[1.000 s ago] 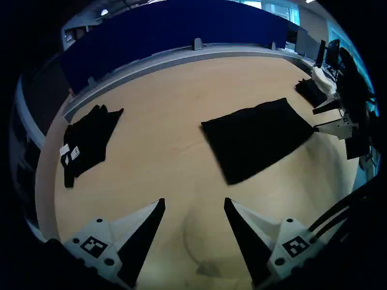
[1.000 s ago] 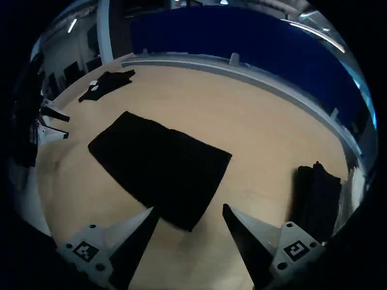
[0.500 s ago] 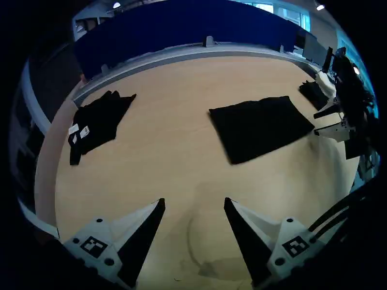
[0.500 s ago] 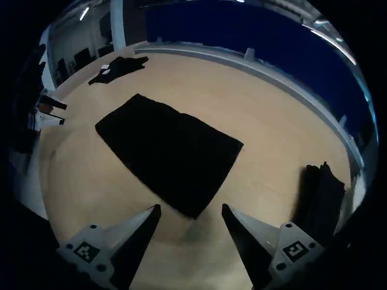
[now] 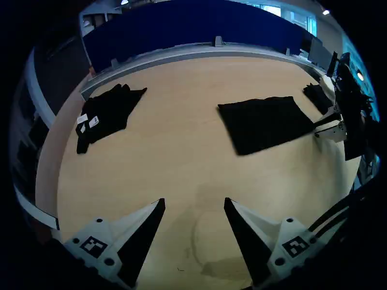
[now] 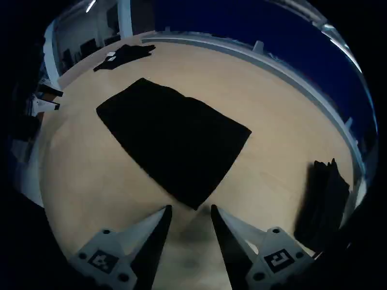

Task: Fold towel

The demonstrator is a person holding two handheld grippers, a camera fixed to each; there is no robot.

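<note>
Black rectangular cloth towel flat, fold seemingly unstarted; right hand-held gripper half-closed, empty, corner at 12 o'clock; left hand-held gripper wide, empty.

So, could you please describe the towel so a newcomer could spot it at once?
On the wooden table edged by a blue partition, the black towel lies in the middle, ahead of the right gripper. It alone is spread flat, unlike the bunched tagged pile and the dark stack.
</note>
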